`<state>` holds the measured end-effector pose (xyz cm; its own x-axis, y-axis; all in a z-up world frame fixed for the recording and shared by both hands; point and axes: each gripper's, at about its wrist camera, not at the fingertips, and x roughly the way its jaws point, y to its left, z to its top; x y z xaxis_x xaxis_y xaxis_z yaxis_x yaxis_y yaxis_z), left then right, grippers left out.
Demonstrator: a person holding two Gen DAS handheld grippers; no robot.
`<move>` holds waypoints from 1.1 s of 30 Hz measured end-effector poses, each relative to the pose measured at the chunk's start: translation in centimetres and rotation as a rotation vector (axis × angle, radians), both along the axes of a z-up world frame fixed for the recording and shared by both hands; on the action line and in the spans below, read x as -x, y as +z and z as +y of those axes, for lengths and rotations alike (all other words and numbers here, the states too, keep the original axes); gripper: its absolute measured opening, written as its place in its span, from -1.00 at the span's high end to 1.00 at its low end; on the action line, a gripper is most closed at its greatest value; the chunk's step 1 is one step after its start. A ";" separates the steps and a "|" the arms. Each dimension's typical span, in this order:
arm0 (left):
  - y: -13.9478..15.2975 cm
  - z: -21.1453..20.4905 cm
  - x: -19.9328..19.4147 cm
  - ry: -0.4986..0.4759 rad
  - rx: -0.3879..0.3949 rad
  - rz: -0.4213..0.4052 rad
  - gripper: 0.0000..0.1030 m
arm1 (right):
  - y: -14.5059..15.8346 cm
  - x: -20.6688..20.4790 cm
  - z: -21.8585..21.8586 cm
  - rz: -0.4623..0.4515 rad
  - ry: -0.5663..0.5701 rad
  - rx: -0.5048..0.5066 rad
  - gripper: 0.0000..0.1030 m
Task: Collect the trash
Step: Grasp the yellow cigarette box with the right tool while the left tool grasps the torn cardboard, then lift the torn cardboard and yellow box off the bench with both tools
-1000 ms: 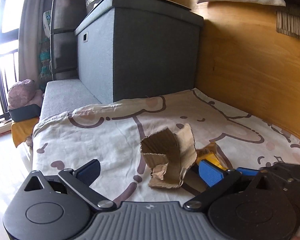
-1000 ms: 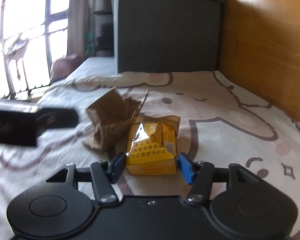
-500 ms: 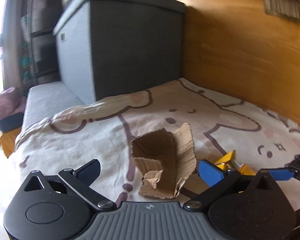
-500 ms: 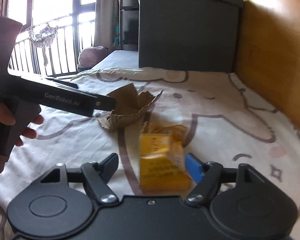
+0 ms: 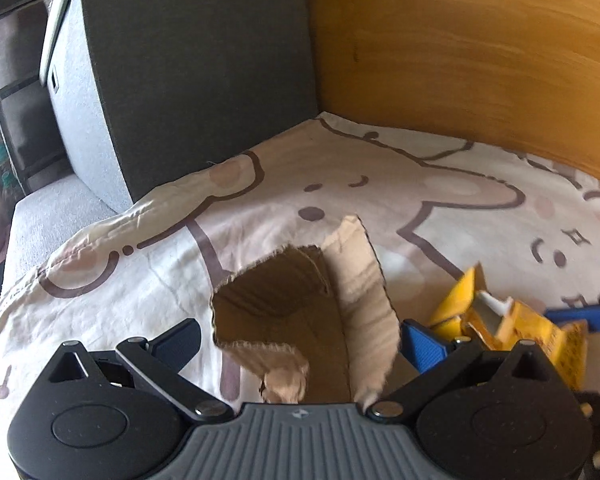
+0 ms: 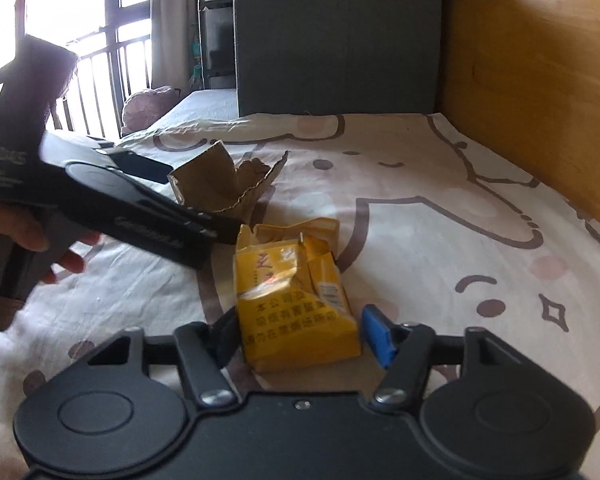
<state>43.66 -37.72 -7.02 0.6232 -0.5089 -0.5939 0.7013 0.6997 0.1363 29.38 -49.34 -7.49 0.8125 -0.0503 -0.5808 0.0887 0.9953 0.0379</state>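
Note:
A torn brown cardboard piece (image 5: 300, 312) lies on the cartoon-print bedsheet (image 5: 440, 200), standing between the fingers of my left gripper (image 5: 298, 344). That gripper is open, and neither pad presses the cardboard. A crumpled yellow pack (image 6: 296, 308) lies between the fingers of my right gripper (image 6: 300, 332). Its jaws are closing, with the blue right pad (image 6: 376, 334) still a little off the pack. In the right wrist view the left gripper (image 6: 140, 208), held by a hand (image 6: 40, 240), reaches around the cardboard (image 6: 224, 184). The left wrist view has the pack (image 5: 512, 324) at lower right.
A tall grey fabric storage box (image 6: 340, 36) stands at the bed's far end. A wooden panel (image 6: 540, 92) runs along the right side. A barred window (image 6: 100, 56) and a pink plush toy (image 6: 148, 104) are at the left, beyond the bed's edge.
The left gripper has moved forward and lower, so the cardboard now sits between its fingers. The right gripper's jaws widened, then narrowed around the yellow pack, which looks larger and turned.

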 end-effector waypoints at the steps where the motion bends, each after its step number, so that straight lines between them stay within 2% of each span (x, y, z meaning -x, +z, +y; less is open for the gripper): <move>1: -0.1 -0.2 -0.2 -0.001 0.006 0.001 -1.00 | 0.0 0.0 0.0 -0.002 -0.001 -0.003 -0.20; 6: -0.4 -0.7 -0.7 0.000 0.023 0.022 -0.95 | 0.0 0.1 0.1 -0.002 -0.004 0.003 -0.19; 8: -0.5 -0.9 -0.4 -0.010 0.012 0.003 -0.72 | 0.0 0.0 0.0 -0.002 -0.012 0.002 -0.19; 10: -0.5 -0.8 -0.1 -0.009 0.009 -0.021 -0.62 | 0.0 0.1 -0.1 -0.002 -0.021 0.000 -0.19; 13: -0.2 -0.3 0.0 0.018 0.024 -0.034 -0.28 | 0.0 0.1 -0.3 -0.004 -0.038 -0.005 -0.19; 19: 0.3 0.6 0.8 0.031 0.031 -0.030 -0.19 | 0.2 0.1 -0.6 -0.011 -0.087 -0.009 -0.18; 25: 1.9 1.9 2.6 0.059 0.067 -0.046 -0.18 | 0.9 0.7 -1.4 -0.060 -0.160 -0.039 -0.18; 33: 4.2 4.5 5.8 0.117 0.093 -0.088 -0.18 | 1.7 1.2 -0.3 -0.093 -0.168 -0.022 -0.18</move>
<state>37.84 -33.21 -2.80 0.7289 -0.4802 -0.4879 0.6028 0.7880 0.1250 28.16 -49.69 -5.75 0.8440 -0.1776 -0.5062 0.2484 0.9657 0.0754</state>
